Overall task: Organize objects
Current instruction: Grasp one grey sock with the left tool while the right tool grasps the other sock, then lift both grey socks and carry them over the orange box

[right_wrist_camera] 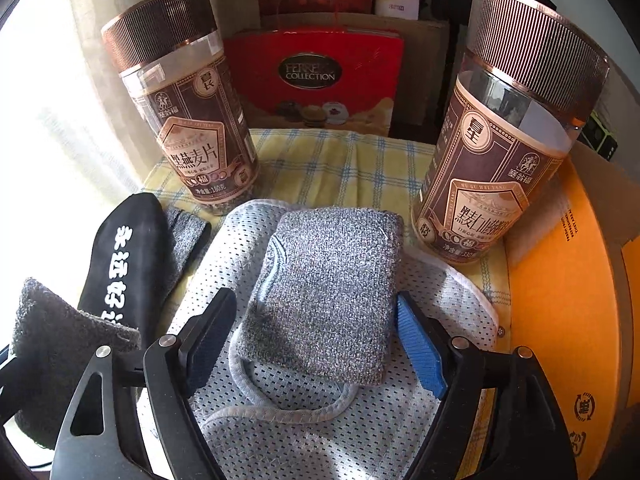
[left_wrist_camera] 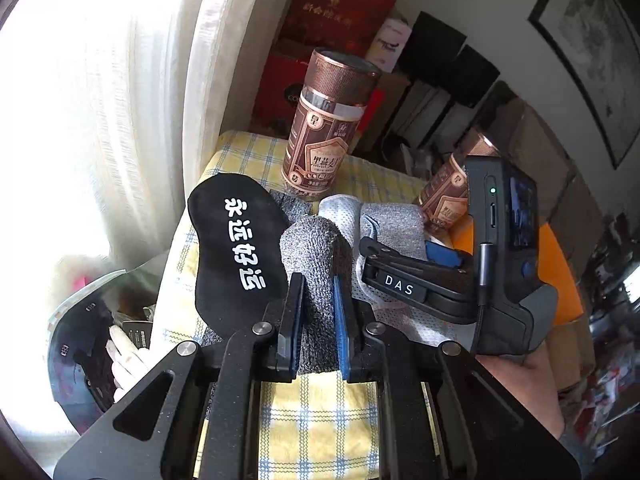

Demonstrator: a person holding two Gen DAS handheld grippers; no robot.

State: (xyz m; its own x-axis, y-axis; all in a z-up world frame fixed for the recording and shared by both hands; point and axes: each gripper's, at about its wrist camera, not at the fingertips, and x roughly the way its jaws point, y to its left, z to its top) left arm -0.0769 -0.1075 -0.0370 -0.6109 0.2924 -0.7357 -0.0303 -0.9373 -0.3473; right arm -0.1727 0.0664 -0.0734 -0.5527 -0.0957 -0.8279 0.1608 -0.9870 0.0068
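Yellow checked cloth [right_wrist_camera: 340, 160] covers my work surface, with two brown-lidded jars [right_wrist_camera: 188, 108] standing at upper left and right of the right wrist frame. My left gripper [left_wrist_camera: 316, 320] is clenched on a grey sock [left_wrist_camera: 312, 248], low centre in its view. My right gripper [right_wrist_camera: 316, 344] stands released, jaws either side of a folded grey sock [right_wrist_camera: 332, 280] lying on pale mesh fabric [right_wrist_camera: 320, 432]. A black sock [right_wrist_camera: 124, 256] lies at left.

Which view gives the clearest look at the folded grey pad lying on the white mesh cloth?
The right wrist view: the folded grey pad lies whole and centred between the open right gripper fingers. The left wrist view shows only a strip of it behind the right gripper.
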